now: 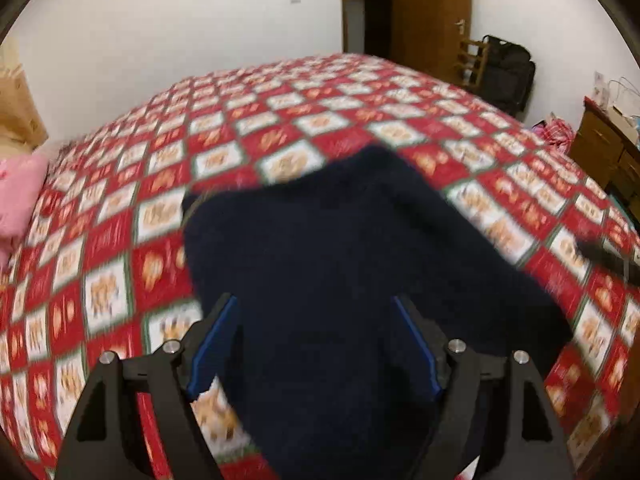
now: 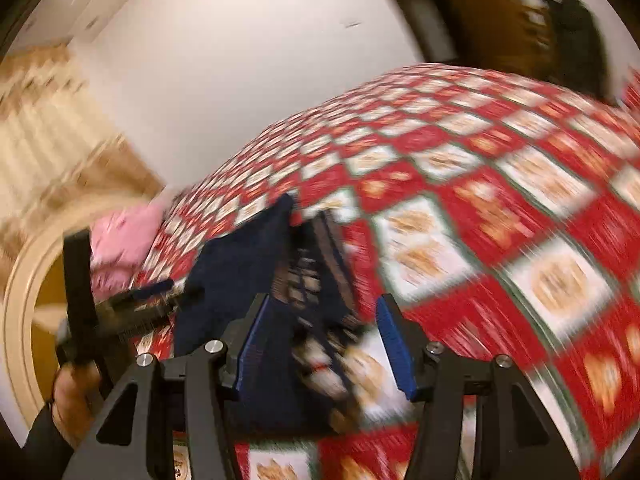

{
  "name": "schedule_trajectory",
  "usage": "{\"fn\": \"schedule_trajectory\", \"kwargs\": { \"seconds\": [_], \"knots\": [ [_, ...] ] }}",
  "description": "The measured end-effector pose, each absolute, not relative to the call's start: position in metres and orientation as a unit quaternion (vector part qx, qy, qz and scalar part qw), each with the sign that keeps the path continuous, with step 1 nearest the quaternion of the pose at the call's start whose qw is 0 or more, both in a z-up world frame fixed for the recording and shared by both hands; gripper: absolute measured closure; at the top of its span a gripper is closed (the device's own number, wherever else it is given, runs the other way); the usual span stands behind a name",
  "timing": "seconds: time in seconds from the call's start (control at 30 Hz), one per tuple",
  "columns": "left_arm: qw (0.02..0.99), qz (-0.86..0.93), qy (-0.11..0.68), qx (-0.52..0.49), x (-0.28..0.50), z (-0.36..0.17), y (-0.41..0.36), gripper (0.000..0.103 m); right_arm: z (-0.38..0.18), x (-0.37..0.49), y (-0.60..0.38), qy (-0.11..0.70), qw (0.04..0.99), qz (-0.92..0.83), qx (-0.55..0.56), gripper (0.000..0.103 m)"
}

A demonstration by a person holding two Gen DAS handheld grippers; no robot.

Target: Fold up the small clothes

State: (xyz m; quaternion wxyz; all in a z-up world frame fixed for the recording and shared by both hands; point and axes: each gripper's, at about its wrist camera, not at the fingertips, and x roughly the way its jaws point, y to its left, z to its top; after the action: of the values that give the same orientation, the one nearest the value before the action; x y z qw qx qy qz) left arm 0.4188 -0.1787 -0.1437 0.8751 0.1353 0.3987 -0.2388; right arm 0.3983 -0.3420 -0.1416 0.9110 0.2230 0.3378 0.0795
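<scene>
A dark navy garment (image 1: 340, 264) lies on a bed with a red-and-white checked cover (image 1: 280, 120). My left gripper (image 1: 316, 304) is open, its blue-padded fingers (image 1: 216, 340) spread on either side of the garment's near part. In the right wrist view the garment (image 2: 248, 264) shows a patterned strip (image 2: 320, 280) at its right edge. My right gripper (image 2: 324, 304) is open over that edge, nothing held. The left gripper (image 2: 132, 308) and the hand holding it show at the left. Both views are blurred.
A pink pillow (image 1: 16, 196) lies at the bed's left side. A wooden door (image 1: 432, 12), a black bag (image 1: 508, 72) and a wooden cabinet (image 1: 608, 152) stand beyond the bed. A white wall (image 1: 160, 32) lies behind it. A curved headboard (image 2: 24, 280) is at the left.
</scene>
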Motion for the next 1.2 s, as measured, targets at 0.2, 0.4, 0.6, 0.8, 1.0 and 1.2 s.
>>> {"fn": "schedule_trajectory", "kwargs": {
  "seconds": [0.2, 0.4, 0.6, 0.8, 1.0, 1.2],
  "knots": [
    [0.874, -0.227, 0.411, 0.124, 0.411, -0.164, -0.166, 0.018, -0.162, 0.496, -0.299, 0.425, 0.881, 0.119, 0.169, 0.048],
    [0.875, -0.230, 0.405, 0.134, 0.408, -0.168, -0.173, 0.009, -0.184, 0.522, -0.295, 0.453, 0.880, 0.059, 0.127, 0.090],
    [0.875, -0.230, 0.400, 0.142, 0.405, -0.172, -0.176, 0.003, -0.182, 0.516, -0.300, 0.446, 0.887, 0.048, 0.111, 0.094],
    [0.872, -0.232, 0.406, 0.144, 0.404, -0.170, -0.178, 0.002, -0.172, 0.509, -0.310, 0.424, 0.897, 0.041, 0.115, 0.095],
    [0.871, -0.224, 0.408, 0.157, 0.406, -0.180, -0.182, 0.000, -0.208, 0.515, -0.346, 0.473, 0.873, -0.010, 0.119, 0.103],
    [0.873, -0.224, 0.404, 0.155, 0.404, -0.179, -0.183, 0.000, -0.195, 0.506, -0.344, 0.453, 0.884, 0.024, 0.110, 0.102]
  ]
}}
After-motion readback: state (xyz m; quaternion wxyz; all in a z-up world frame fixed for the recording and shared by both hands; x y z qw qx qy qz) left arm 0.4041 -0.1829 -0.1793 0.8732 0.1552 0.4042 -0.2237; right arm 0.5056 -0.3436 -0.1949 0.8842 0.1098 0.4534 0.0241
